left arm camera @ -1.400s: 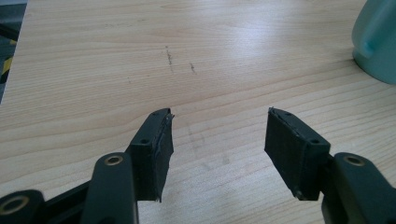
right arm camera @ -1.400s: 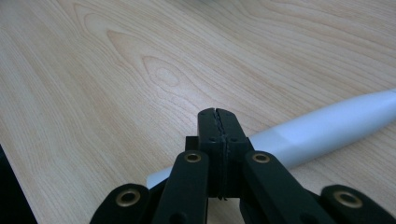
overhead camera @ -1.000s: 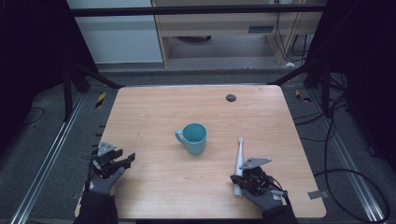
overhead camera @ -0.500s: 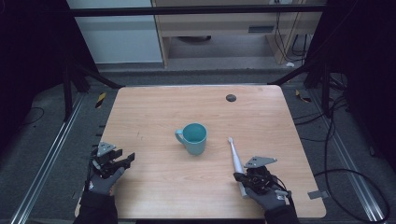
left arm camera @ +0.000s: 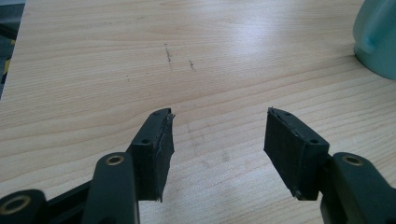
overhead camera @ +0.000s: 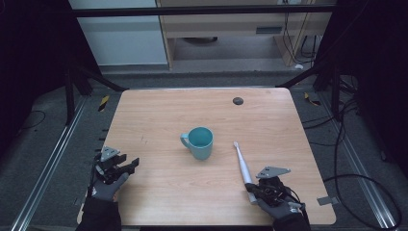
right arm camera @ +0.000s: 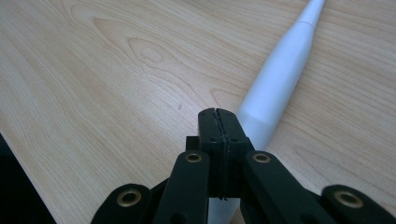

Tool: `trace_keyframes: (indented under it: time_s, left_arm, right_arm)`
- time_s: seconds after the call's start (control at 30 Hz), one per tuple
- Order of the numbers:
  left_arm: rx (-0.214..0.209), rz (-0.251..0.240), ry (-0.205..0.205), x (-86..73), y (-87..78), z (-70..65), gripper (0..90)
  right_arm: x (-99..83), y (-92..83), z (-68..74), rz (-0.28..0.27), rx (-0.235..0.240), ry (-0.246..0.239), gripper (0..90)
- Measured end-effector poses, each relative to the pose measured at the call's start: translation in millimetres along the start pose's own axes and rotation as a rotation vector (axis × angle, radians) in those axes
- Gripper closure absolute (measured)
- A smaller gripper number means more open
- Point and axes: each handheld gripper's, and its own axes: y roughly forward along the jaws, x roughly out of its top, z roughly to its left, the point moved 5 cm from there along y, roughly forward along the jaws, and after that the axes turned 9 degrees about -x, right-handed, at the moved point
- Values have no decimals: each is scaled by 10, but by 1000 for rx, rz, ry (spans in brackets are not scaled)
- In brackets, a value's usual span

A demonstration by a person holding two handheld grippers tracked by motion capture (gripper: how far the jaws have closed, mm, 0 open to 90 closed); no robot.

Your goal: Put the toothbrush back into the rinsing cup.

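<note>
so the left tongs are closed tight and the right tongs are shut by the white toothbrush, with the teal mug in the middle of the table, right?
Not quite: the left tongs are open, jaws wide apart over bare wood, as the left gripper view shows. The rest holds: the right tongs are shut beside the white toothbrush, and the teal mug stands mid-table.

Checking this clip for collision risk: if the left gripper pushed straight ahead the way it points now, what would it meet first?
Probably bare table. The left gripper is open, and the teal mug sits off to the right of its line, though depth is hard to judge.
</note>
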Motion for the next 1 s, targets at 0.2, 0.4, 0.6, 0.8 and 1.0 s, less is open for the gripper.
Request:
trace_keyframes:
  time_s: [0.2, 0.4, 0.6, 0.8, 1.0]
  left_arm:
    - [-2, 0, -2, -1, -1, 2, 417]
    - [0, 0, 0, 1, -4, 0, 419]
    - [1, 0, 1, 3, -10, 4, 419]
    - [1, 1, 2, 4, -8, 0, 422]
    - [-3, 8, -2, -1, 8, 11, 423]
  right_arm:
    - [-8, 3, -6, 4, -5, -3, 900]
    - [-18, 5, -25, 10, -9, -1, 900]
    - [-21, 1, -37, 8, -16, 3, 900]
    - [14, -44, -52, -13, -15, 12, 900]
    - [131, -148, -119, -55, -62, 28, 833]
